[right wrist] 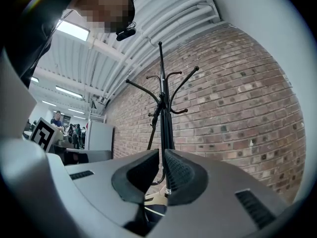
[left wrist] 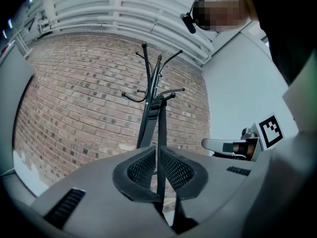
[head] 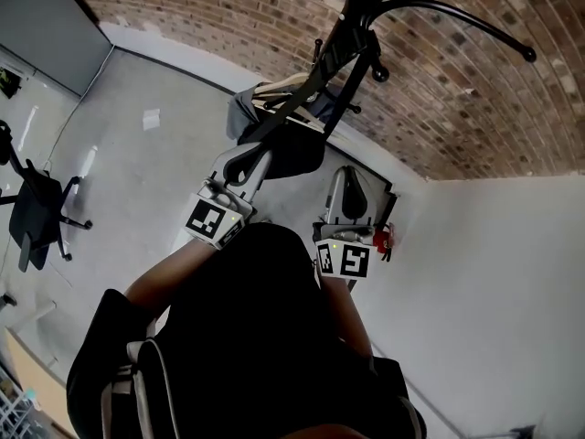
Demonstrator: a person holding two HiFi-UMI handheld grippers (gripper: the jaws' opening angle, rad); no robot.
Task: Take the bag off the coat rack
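Observation:
A black coat rack point(head: 352, 26) stands against the brick wall. A dark bag point(head: 274, 140) with tan trim hangs low beside its pole, and its black strap point(head: 306, 94) runs up to a hook. My left gripper point(head: 247, 158) is shut on that strap point(left wrist: 161, 133), which rises taut from the jaws to the coat rack point(left wrist: 151, 93). My right gripper point(head: 352, 183) sits to the right of the bag, apart from it, jaws together with nothing in them. In the right gripper view the right gripper point(right wrist: 162, 152) points at the coat rack point(right wrist: 162, 93), with the bag point(right wrist: 153, 202) just below the jaws.
The brick wall point(head: 457, 90) meets a white wall point(head: 494, 273) in a corner right of the rack. A black office chair point(head: 37, 208) stands on the grey floor at far left. A grey panel point(head: 46, 16) fills the top left. Several people stand far off point(right wrist: 74, 130).

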